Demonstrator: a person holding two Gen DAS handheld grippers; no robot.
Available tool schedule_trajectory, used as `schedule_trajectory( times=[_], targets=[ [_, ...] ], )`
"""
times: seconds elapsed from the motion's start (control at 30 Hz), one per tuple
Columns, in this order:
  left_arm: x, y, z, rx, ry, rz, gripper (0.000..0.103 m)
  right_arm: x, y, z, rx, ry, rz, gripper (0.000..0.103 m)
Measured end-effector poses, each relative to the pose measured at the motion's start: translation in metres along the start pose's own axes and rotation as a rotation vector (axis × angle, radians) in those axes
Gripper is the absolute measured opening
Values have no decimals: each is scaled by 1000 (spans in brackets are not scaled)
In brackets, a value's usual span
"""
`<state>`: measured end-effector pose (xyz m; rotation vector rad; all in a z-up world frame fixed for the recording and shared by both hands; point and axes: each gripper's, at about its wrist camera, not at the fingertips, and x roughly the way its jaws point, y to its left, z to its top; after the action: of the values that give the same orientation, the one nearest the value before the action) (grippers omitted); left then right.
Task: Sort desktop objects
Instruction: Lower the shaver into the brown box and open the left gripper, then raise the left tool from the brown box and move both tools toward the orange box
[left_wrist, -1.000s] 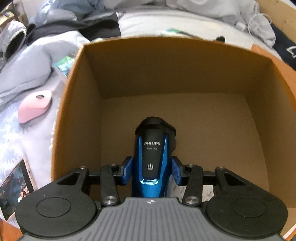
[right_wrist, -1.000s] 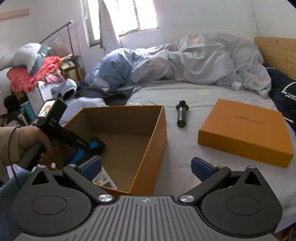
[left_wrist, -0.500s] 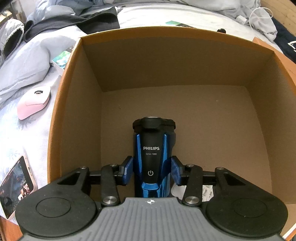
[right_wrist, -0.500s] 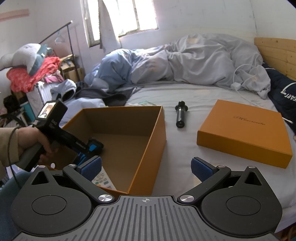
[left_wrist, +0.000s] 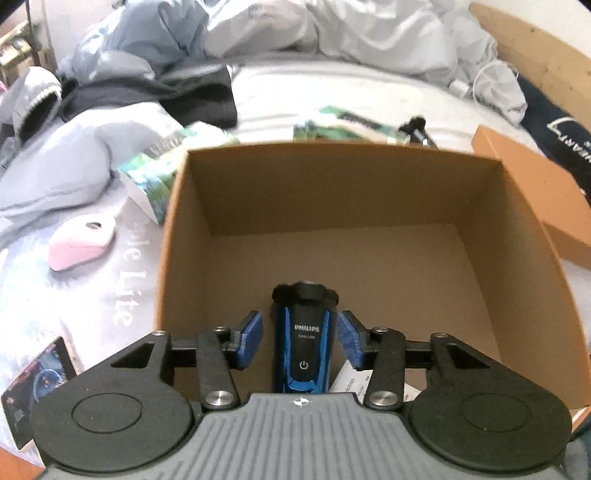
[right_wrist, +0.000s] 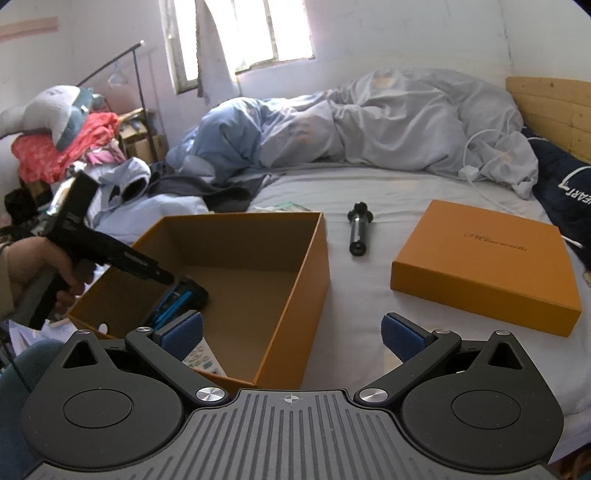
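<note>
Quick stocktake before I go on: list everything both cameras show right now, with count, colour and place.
Shaver: one, blue and black, lying in the box, between the open left tongs' pads.
Box: one, orange, open, on the bed.
Lid: one, orange, right of the box.
Calculator: one, white, in the box's near corner.
Black tube: one, between box and lid.
Mouse: one, pink, left of the box.
Phone: one, near left.
Left tongs: open.
Right tongs: open, empty.
</note>
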<state>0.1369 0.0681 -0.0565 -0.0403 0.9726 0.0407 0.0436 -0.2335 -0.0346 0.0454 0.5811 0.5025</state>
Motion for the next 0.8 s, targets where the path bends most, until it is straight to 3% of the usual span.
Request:
schedule_trajectory(
  times=[0.13, 0.2, 0.43, 0.53, 0.67, 0.8],
  targets=[
    [-21, 6, 2, -35, -83, -9, 65, 0, 1, 0, 0, -2, -3, 103],
    [-31, 10, 1, -66, -129, -23, 74, 0, 2, 0, 0, -3, -4, 103],
    [-65, 13, -14, -109, -240, -58, 74, -3, 2, 0, -1, -16, -9, 103],
    [-86, 12, -22, -114, -330, -57, 74, -5, 2, 2, -2, -23, -12, 103],
    [-117, 6, -28, -84, -467, -44, 84, -9, 1, 3, 0, -35, -16, 103],
    [-137, 1, -34, -86, -546, -51, 84, -14, 2, 3, -8, -51, -25, 103]
  ],
)
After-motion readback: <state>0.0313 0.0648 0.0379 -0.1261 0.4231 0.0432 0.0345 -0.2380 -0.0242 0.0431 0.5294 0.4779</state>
